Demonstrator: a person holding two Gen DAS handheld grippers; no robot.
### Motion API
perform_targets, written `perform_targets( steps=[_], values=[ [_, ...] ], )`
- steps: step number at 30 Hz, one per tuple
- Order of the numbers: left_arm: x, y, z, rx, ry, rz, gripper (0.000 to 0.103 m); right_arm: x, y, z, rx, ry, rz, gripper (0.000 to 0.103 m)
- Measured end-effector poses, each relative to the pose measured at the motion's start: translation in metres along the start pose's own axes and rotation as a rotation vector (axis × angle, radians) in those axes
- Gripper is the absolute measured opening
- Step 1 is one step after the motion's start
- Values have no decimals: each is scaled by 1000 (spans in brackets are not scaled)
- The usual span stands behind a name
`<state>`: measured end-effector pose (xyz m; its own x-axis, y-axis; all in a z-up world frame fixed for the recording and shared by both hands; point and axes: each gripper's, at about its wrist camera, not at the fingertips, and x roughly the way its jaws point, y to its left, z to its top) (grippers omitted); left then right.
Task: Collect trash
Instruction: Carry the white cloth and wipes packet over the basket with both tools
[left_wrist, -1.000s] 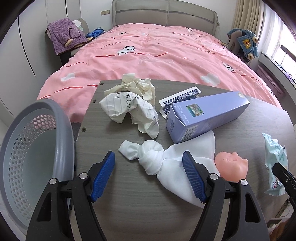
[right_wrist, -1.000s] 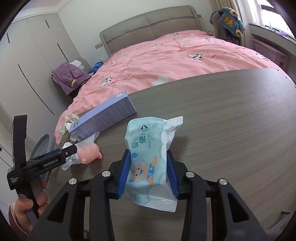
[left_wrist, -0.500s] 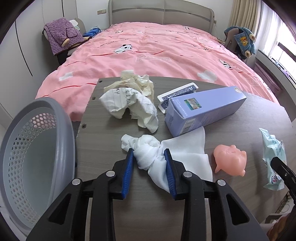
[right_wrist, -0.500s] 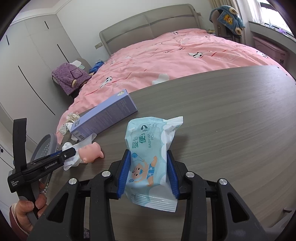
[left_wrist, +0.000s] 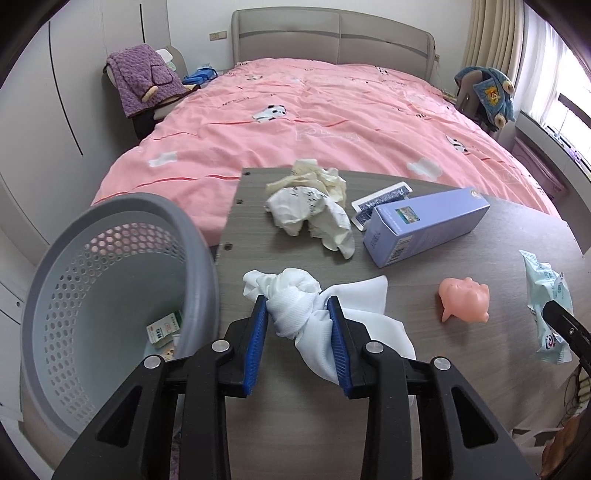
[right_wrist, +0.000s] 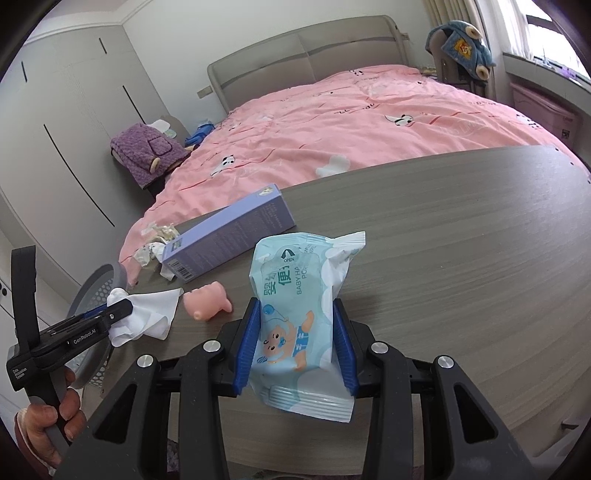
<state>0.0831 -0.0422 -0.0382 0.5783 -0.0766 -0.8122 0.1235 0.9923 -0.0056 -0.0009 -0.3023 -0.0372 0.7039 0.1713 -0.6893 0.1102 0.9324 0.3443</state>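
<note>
Left gripper (left_wrist: 297, 314) jaws clamped on knotted white cloth (left_wrist: 295, 295); right gripper (right_wrist: 299, 325) jaws hold wipes pack (right_wrist: 301, 291); basket (left_wrist: 122, 206) left of left jaws.

The left gripper (left_wrist: 297, 314) is clamped on a knotted white cloth (left_wrist: 295, 295), angled steeply down. The right gripper (right_wrist: 298, 325) grips a wipes pack (right_wrist: 303, 295), angled down. A hand (right_wrist: 48, 424) holds the left gripper's handle.
</note>
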Motion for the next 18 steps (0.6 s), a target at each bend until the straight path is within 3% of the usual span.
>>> perform_targets(
  steps=[18],
  values=[
    [-58,45,-13,-39,-119,57,32,-18,73,-5,-127,-20,59,38]
  ],
)
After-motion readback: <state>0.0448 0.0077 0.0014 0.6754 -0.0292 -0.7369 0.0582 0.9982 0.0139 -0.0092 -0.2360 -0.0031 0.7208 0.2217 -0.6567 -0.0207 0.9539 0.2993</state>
